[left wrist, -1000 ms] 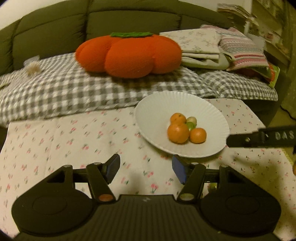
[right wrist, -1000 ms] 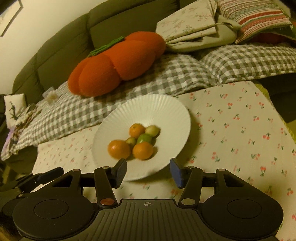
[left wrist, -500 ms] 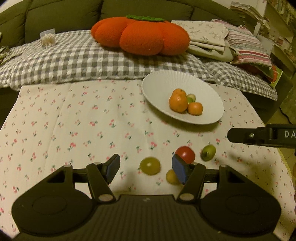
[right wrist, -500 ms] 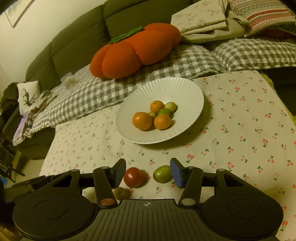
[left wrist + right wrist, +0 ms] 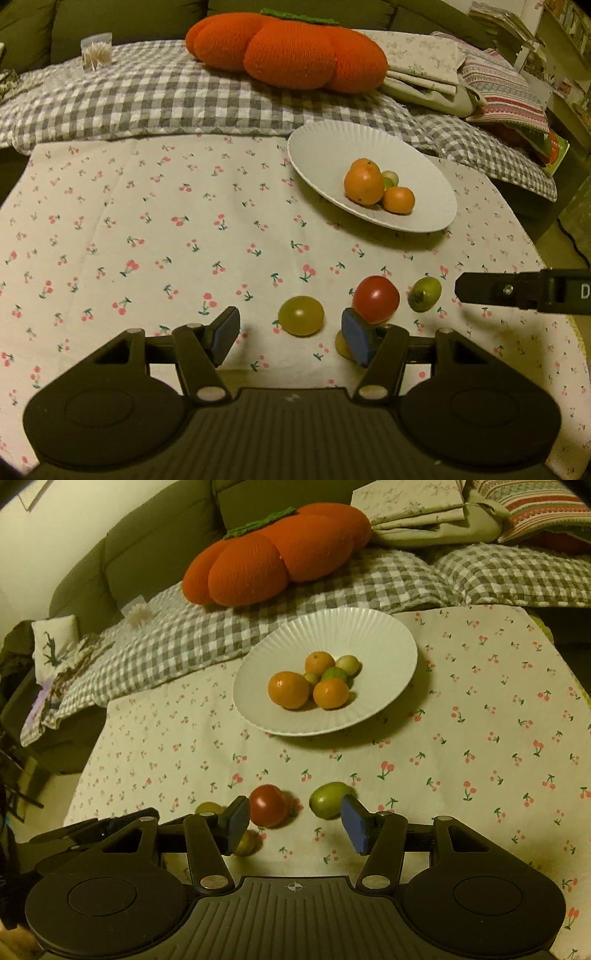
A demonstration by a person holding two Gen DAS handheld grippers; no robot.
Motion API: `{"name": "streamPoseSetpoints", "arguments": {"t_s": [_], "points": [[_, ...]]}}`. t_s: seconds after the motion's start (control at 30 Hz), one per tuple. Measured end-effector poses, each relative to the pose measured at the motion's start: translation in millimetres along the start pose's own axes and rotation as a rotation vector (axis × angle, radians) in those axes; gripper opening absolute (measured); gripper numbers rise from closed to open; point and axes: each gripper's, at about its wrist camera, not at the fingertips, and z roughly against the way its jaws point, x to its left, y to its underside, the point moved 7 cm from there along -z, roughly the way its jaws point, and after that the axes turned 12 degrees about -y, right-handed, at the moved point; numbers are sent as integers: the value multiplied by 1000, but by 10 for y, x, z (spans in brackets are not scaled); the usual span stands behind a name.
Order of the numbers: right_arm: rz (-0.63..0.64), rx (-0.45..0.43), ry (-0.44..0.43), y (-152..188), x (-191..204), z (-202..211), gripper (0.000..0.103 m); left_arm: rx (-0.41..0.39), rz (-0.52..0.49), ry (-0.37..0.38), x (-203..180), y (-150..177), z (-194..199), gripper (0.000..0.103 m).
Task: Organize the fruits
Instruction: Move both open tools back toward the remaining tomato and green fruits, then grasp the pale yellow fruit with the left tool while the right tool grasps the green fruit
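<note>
Only the left wrist view shows the yellow-green fruit (image 5: 301, 315) fully; both left tongs (image 5: 290, 334) and right tongs (image 5: 293, 823) gape wide, holding nothing.

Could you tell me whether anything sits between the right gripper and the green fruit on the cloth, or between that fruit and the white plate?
Nothing visible does. The right gripper is open, with the green fruit just ahead near its right finger. The red fruit lies beside it. Only bare tablecloth separates it from the white plate.
</note>
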Motion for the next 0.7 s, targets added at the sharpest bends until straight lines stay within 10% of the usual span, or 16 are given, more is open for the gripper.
{"name": "streamPoseSetpoints", "arguments": {"t_s": [0.7], "points": [[-23,22,53,24,-163,-96,54,9,16,47,-96,-11,-206,45]]}}
